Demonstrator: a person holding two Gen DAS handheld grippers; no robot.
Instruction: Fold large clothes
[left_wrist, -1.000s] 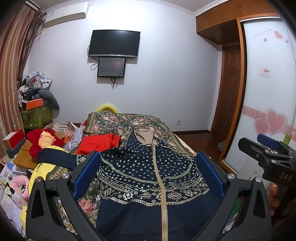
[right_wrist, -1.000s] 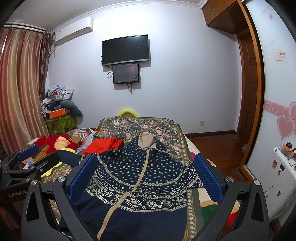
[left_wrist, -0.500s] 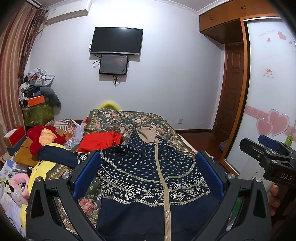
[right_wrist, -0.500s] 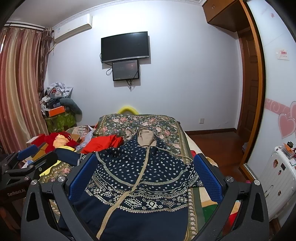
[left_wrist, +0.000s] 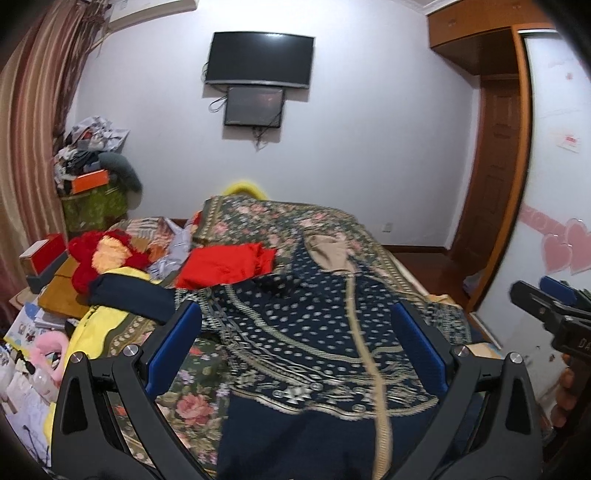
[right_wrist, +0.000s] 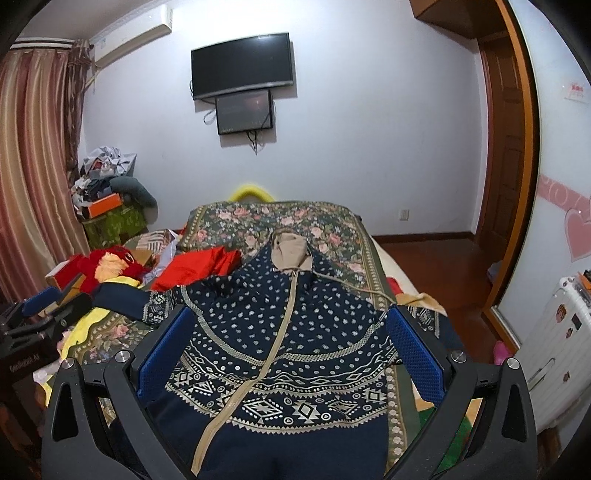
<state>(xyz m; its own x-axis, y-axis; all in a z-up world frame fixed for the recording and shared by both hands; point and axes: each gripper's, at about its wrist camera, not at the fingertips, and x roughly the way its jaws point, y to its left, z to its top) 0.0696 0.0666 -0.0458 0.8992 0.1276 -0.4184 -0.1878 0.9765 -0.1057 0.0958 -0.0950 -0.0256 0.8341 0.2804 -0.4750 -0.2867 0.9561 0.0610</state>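
Observation:
A large navy hooded jacket (left_wrist: 306, 343) (right_wrist: 280, 339) with white dots, beige patterned bands and a beige zip lies spread front-up on the floral bedspread (left_wrist: 273, 221) (right_wrist: 280, 221). Its beige-lined hood (right_wrist: 290, 253) points to the far end. One sleeve (right_wrist: 122, 295) reaches out to the left. My left gripper (left_wrist: 295, 343) is open above the jacket's lower half, nothing between its blue pads. My right gripper (right_wrist: 290, 347) is open too, over the same area. Each gripper shows at the edge of the other's view: the right gripper (left_wrist: 554, 314) and the left gripper (right_wrist: 33, 314).
A folded red garment (left_wrist: 225, 264) lies left of the hood. A red and orange plush toy (left_wrist: 99, 258), yellow cloth and boxes crowd the bed's left side. A cluttered stand (right_wrist: 107, 199) sits by the curtain. Wooden floor and a door (right_wrist: 502, 147) lie to the right.
Both grippers have tilted slightly down and closer to the jacket, the left one drifting left. Both stay open. The jacket has not moved.

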